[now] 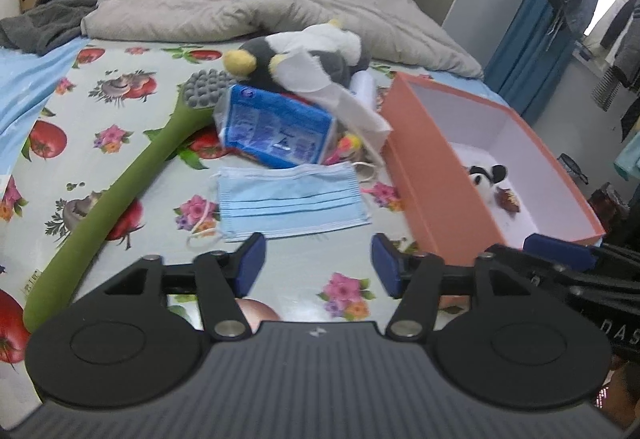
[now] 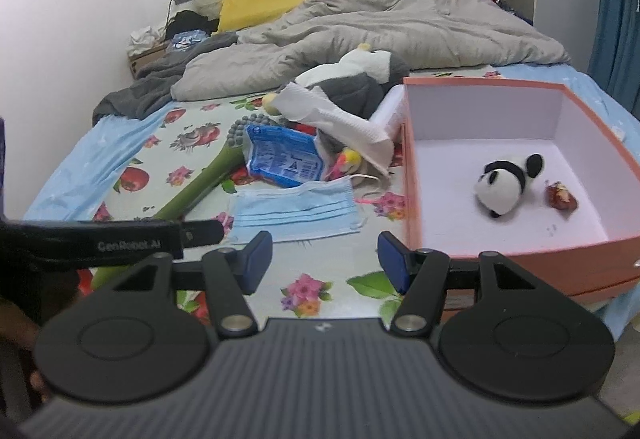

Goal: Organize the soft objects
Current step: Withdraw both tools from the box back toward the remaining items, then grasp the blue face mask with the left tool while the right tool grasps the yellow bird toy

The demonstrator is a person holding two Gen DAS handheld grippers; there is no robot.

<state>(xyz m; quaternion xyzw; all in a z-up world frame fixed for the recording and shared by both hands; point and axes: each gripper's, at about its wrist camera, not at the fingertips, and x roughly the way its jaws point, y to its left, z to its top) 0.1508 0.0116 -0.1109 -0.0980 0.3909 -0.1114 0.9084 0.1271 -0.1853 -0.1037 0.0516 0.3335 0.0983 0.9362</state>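
Empty left gripper [image 1: 318, 263] above face mask [image 1: 292, 201]

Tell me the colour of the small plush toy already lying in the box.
Black and white, a little panda, clearest in the right wrist view.

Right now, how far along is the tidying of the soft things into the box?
Barely started. Done: the small panda plush lies in the orange box. In hand: nothing; the left claw and right claw are both open and empty. Left: the blue face mask, blue tissue pack, grey plush toy and green massage stick on the bed.
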